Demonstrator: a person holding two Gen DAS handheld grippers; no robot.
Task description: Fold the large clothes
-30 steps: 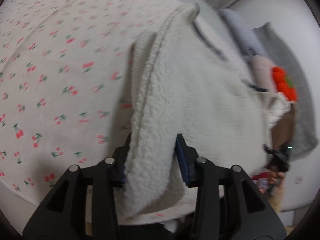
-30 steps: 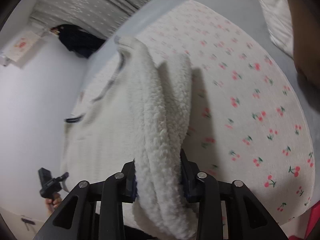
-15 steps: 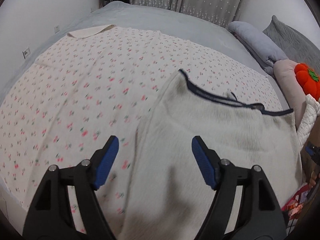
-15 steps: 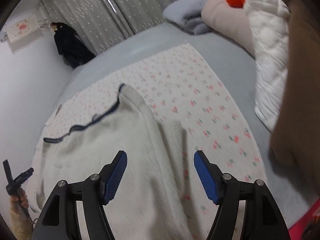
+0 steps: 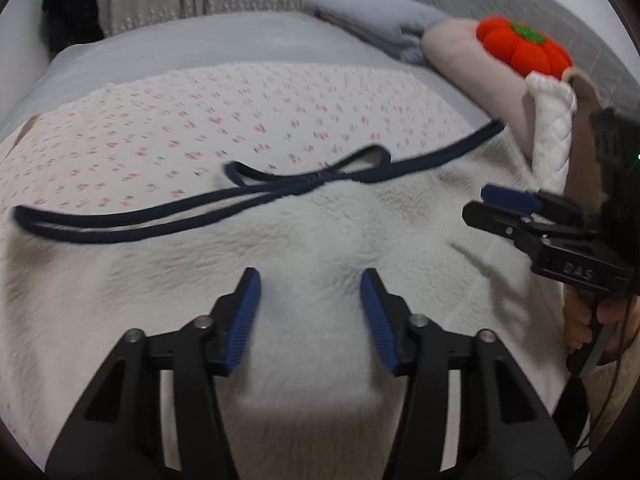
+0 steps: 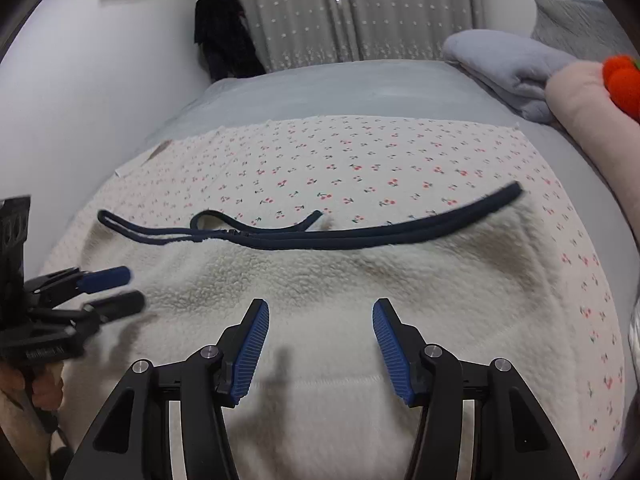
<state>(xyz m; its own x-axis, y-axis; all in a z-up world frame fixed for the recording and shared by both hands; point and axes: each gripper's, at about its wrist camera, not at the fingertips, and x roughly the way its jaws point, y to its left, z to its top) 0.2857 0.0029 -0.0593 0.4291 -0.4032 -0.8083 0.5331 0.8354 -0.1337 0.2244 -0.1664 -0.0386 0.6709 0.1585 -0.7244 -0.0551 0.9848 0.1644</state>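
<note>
Fluffy white fleece filled the near part of both views. This was the fleece garment (image 5: 320,264), and it lay flat on the cherry-print sheet (image 5: 240,120) that covered the bed. Both claws hung just above it. The left gripper (image 5: 310,312) had let go, and its blue pads were drawing closer together with nothing between them. The right gripper (image 6: 320,340) had let go too, and its jaws were also closing on empty air, with only fleece lying below.

The left view showed the right gripper from the side, at the right edge of the garment, with a hand (image 5: 600,320) under it. The right view showed the left gripper from the side, low at the left edge, with fingers wrapped around its handle.

Farther off, the dark blue trim (image 6: 360,232) ran along the far edge of the garment, from side to side. Past the trim, the sheet lay bare, with lots of open room. Past the sheet came plain grey bedding (image 6: 340,84).

Only the left view showed the whole orange pumpkin toy (image 5: 524,48) on a pink pillow (image 5: 472,68). Only the right view showed the dark clothes (image 6: 224,32) hanging in the far corner by the grey curtain (image 6: 360,8).
</note>
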